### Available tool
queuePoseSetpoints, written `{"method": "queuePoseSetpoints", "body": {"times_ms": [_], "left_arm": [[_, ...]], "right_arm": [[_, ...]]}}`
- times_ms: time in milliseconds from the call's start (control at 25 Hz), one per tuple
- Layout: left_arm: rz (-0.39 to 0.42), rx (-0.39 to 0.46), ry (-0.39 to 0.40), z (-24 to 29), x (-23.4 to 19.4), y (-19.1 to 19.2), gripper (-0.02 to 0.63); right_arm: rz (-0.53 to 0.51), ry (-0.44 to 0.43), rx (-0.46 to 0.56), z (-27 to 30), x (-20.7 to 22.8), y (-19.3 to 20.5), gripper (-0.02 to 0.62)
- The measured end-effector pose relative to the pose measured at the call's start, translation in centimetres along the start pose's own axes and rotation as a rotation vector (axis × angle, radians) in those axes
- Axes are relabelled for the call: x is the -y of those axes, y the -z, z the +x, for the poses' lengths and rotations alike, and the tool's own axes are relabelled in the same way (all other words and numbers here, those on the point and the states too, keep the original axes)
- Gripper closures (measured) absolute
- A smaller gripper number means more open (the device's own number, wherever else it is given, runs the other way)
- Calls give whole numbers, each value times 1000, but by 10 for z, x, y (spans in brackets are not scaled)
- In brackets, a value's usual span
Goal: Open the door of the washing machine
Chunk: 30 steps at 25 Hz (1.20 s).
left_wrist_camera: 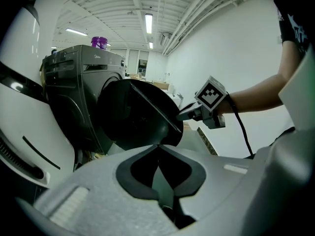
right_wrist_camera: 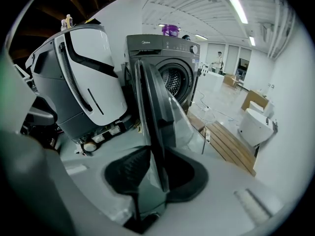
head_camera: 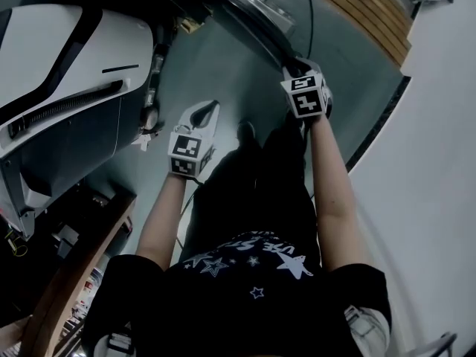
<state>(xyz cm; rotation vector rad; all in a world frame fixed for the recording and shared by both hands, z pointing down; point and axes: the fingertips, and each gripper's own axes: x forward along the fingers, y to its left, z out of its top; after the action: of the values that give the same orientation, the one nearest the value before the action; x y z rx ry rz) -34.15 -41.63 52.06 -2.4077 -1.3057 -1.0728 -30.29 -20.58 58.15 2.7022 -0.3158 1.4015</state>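
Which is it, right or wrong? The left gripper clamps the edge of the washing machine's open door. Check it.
Wrong hand. The right gripper clamps the edge of the washing machine's open door; the right gripper view shows it between the jaws.

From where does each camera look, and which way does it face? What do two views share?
Head view: on the head, steeply down; torso, both arms, left gripper, right gripper.
Left gripper view: along its shut fingers, toward the washing machine; right forearm.
Right gripper view: along fingers clamped on the door edge.
Shared: both gripper views show that door.
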Motion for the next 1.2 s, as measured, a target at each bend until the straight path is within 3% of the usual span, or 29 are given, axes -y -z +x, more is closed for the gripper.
{"method": "queuePoseSetpoints", "body": {"times_ms": [400, 680, 880, 1200], "left_arm": [[-26, -8, 32, -15, 8, 22, 595], [-50, -5, 7, -18, 2, 29, 595], [-20, -11, -9, -29, 2, 37, 595], [-9, 30, -46, -65, 24, 43, 595]], "right_arm": [[53, -45, 5, -3, -65, 8, 506], [78, -62, 38, -3, -102, 11, 506], [87, -57, 67, -6, -119, 13, 493], [128, -49, 128, -51, -140, 40, 477]]}}
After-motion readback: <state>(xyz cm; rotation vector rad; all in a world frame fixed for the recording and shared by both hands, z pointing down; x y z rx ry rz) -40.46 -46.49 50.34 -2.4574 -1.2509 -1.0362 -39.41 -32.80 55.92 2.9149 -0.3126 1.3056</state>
